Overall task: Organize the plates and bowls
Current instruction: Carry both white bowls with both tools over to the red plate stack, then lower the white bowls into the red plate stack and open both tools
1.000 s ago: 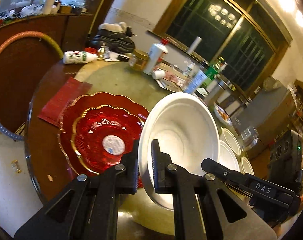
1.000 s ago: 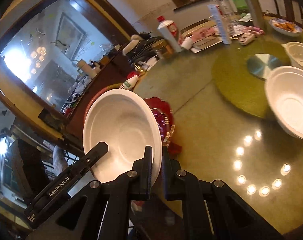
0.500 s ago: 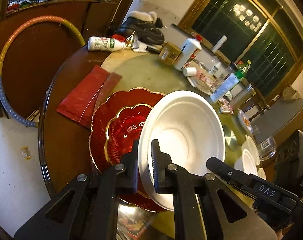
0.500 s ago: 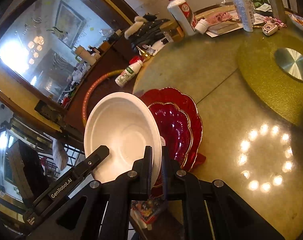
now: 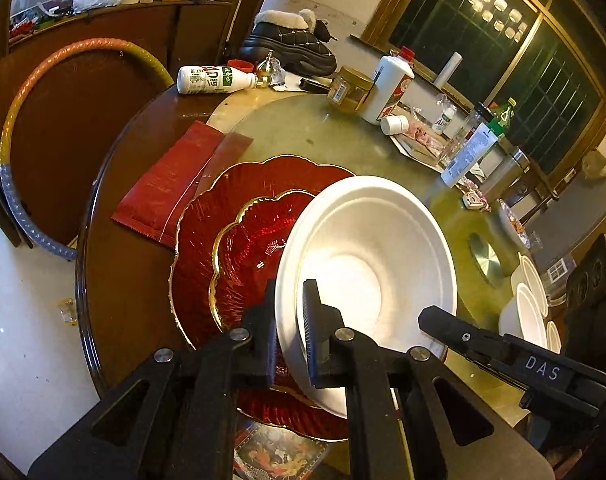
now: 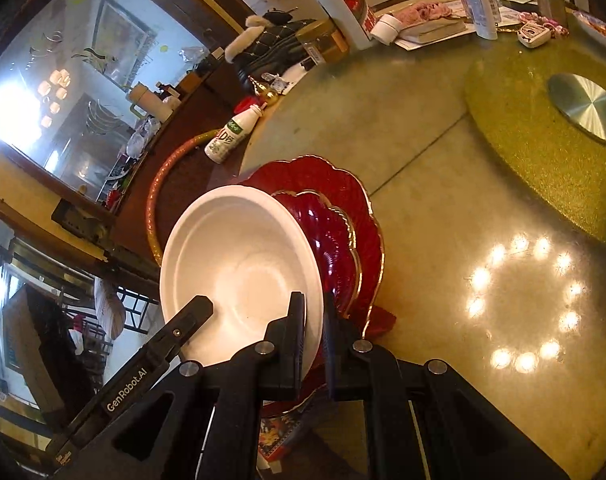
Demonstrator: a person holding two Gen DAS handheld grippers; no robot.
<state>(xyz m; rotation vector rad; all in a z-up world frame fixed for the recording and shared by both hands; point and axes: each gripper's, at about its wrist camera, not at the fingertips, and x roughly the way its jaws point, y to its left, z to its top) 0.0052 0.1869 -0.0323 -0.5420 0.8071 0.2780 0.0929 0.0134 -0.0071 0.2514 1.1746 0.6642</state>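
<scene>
"DAS" read on right gripper (image 5: pixel 543 372), "GenRobot.AI" on left gripper (image 6: pixel 131 388). Both tilted down, fingers pinching white bowl (image 5: pixel 367 276) rim over red plates (image 5: pixel 239 232) at worktop (image 6: pixel 443 184) edge.

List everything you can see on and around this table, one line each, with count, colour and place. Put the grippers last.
white bowl: one, white, clamped by both grippers over the red plates
red plates: two, red with gold rims, stacked, small on large, near table edge
red packet: one, red, flat, left of plates
milk bottle: one, white and green, lying at far edge
white liquor bottle: one, white with red cap, upright, far side
jar: one, amber, beside liquor bottle
boot: one, black, fur-lined, far side
other bowls: several, white, right edge
left gripper: black, shut on bowl rim
right gripper: black, shut on opposite rim
</scene>
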